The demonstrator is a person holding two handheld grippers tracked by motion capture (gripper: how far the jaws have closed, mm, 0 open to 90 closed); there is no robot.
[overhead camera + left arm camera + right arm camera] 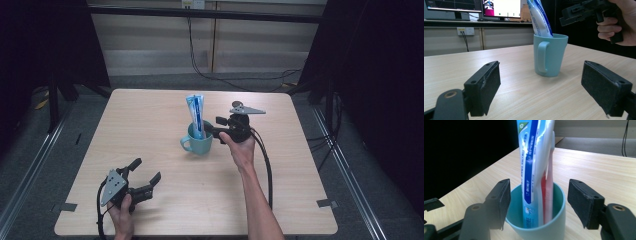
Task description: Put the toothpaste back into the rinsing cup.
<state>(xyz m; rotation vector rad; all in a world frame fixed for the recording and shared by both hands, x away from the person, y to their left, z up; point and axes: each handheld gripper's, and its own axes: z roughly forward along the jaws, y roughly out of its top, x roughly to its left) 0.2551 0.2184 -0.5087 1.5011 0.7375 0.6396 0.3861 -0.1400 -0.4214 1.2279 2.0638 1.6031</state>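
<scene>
Toothpaste tube (532,162) standing upright in teal mug (199,141) mid-table, red toothbrush (548,192) alongside. Right gripper (218,127) just beside mug rim, jaws apart, nothing gripped. Judged best: back straight out, avoid nudging tube or tipping mug. Right hand raised, forearm reaching forward. Left gripper (145,171) parked near table's front edge, wide open, empty.
</scene>
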